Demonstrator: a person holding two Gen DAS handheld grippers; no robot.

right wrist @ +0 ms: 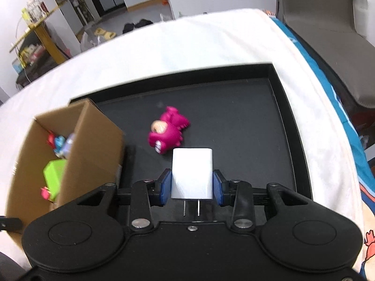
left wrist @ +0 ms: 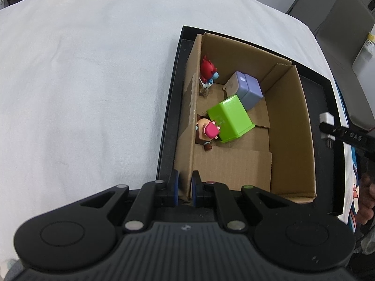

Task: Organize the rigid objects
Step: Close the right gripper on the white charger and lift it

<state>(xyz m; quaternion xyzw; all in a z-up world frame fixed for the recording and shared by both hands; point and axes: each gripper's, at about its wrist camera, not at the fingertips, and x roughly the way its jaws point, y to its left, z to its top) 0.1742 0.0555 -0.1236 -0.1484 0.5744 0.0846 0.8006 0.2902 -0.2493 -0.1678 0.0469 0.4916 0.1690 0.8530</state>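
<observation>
Your left gripper (left wrist: 185, 187) pinches the cardboard box (left wrist: 290, 126) wall to steady it; your right gripper (right wrist: 191, 185) clamps the white charger (right wrist: 192, 173) above the tray (right wrist: 257, 117), ready for boxing.

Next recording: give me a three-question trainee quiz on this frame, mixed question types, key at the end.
1. True or false: the white charger is gripped by the right gripper.
2. What does the left gripper clamp? A) cardboard box wall B) green box C) nothing
3. Name the toy lying on the black tray outside the box.

Key: 1 true; 2 A; 3 the pink dinosaur toy.
</observation>
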